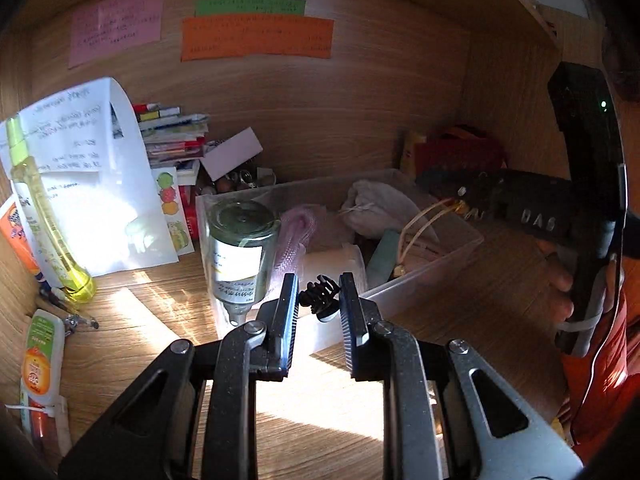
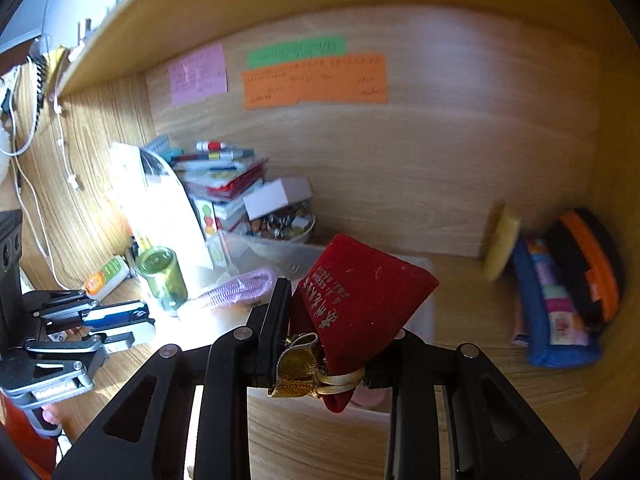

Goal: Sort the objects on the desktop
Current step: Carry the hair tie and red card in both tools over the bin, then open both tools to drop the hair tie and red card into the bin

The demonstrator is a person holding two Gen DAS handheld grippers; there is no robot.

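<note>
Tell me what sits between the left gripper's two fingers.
In the left wrist view, a black hair claw clip shows between the left gripper fingers, at the clear bin's near edge; grip unclear.

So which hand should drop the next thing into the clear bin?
Right. Its gripper already grips the red pouch above the clear bin; the left gripper is open, holding nothing, near the bin's front wall.

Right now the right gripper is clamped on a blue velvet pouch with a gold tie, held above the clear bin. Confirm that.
Not quite: the pouch is red, not blue. The right wrist view shows the right gripper shut on a red velvet pouch with a gold tie, above the clear bin. The blue thing is a separate case by the right wall.
</note>
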